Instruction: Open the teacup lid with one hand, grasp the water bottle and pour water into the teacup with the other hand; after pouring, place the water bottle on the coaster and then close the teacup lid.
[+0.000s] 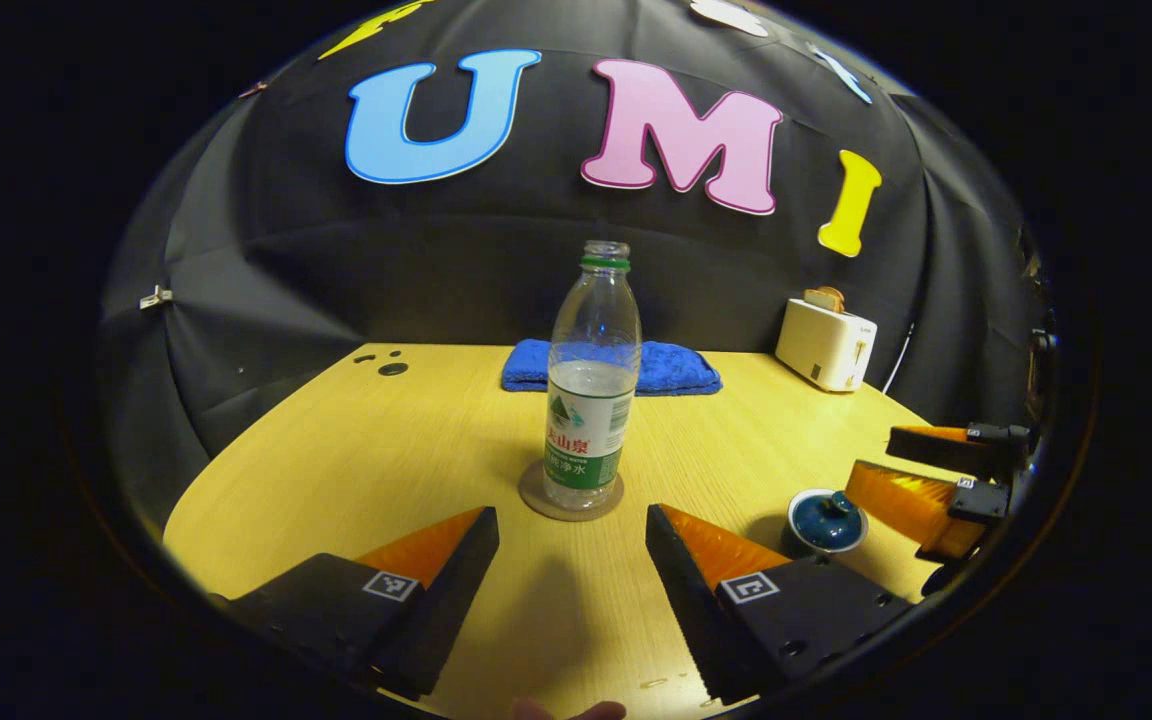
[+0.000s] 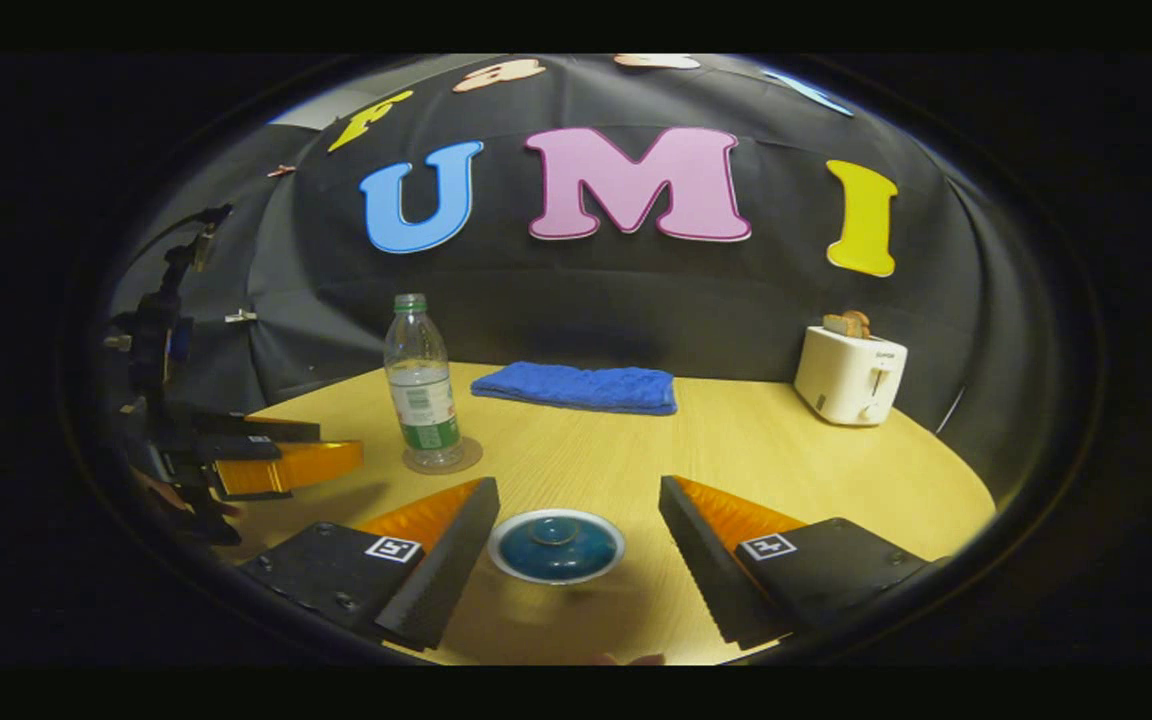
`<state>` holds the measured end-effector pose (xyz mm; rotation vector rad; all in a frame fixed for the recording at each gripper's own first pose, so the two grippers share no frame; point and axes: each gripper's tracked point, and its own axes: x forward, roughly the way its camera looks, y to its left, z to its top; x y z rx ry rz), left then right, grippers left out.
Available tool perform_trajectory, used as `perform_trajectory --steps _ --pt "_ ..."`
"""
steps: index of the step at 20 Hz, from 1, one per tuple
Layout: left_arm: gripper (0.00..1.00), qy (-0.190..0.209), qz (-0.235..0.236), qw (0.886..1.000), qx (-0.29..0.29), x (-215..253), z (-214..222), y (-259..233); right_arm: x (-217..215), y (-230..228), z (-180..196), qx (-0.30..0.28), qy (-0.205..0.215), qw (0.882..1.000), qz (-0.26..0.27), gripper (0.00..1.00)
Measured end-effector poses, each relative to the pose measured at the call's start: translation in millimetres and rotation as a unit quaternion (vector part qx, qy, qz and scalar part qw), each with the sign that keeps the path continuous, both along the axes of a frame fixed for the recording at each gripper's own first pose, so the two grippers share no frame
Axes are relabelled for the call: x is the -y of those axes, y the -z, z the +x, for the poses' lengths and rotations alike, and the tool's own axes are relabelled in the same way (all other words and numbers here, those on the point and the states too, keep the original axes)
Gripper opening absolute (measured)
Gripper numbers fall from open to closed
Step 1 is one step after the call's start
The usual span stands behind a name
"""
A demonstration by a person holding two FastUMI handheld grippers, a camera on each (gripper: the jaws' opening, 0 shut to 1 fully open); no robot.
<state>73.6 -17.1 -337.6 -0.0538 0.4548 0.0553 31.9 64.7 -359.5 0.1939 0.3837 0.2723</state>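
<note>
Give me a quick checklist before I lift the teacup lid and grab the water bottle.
1. Right hand-held gripper open, one finger on each side of the teacup lid: ok.
2. Lid on the teacup: ok, not yet lifted.
3. Left hand-held gripper open, aimed at the water bottle: ok.
4. Bottle upright on the coaster, cap off: ok.
5. Fingers low enough to grip the lid knob: cannot tell.
6. Blue towel and toaster away from the pouring path: ok.

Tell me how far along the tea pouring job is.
Nothing looks done yet. The teacup has its lid on, between the open right tool. The water bottle stands on the coaster, facing the open left tool. Lifting the lid, pouring and closing remain.
</note>
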Motion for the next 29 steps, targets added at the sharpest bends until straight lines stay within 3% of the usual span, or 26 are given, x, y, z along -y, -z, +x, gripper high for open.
perform_trajectory --steps 7,13,19,29 --pt "0.94 -0.043 0.000 0.999 -0.031 -22 -34 -76 42 -111 -1 -0.002 0.042 0.999 -0.027 0.99" --pt "0.94 -0.018 0.000 1.000 0.021 -30 -34 -174 68 -199 -12 0.023 0.077 0.997 -0.016 0.98" --pt "0.94 0.014 0.007 0.998 0.061 -25 -40 -212 75 -221 -35 0.030 0.110 0.993 -0.016 0.98" --pt "0.94 0.011 0.010 0.998 0.064 -19 -57 -223 78 -246 -40 0.054 0.101 0.993 -0.013 0.99"
